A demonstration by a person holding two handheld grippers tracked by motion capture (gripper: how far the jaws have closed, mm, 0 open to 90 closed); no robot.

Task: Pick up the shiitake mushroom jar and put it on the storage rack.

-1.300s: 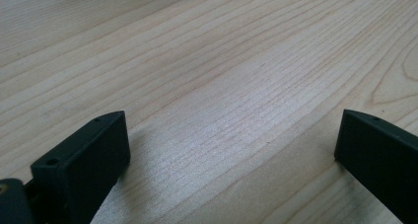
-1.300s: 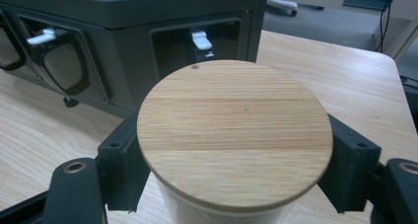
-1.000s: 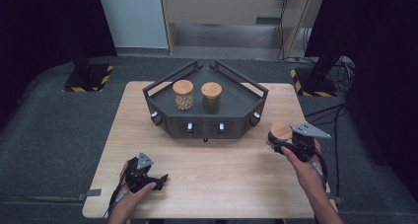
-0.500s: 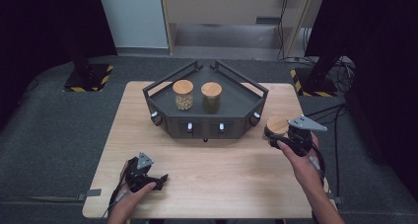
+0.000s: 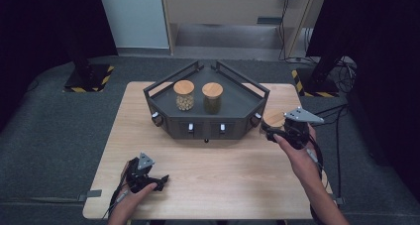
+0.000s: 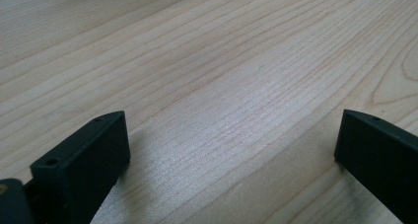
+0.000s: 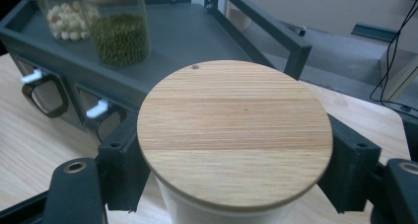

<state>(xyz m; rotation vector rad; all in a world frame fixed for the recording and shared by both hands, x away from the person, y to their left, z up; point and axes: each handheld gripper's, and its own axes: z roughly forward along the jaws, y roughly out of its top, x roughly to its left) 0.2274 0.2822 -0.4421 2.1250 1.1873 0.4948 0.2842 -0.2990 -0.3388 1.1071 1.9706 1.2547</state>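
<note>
Right gripper view: right gripper (image 7: 236, 169) clamps wood-lidded jar (image 7: 234, 130) beside rack (image 7: 197, 41).

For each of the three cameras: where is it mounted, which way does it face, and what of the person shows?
High view: above the person's side, looking forward and down at the table; both forearms show.
Left gripper view: on the left gripper, facing bare tabletop; its open jaws show.
Right gripper view: on the right gripper, jaws clamping a wooden-lidded jar.
Shared by high and right: rack.

Light fell evenly from above on the pale table (image 5: 213, 175), while the surroundings stayed dark. The high view looked soft and grainy. A faint sheen lay on the wood grain; close black jaws were blurred.
</note>
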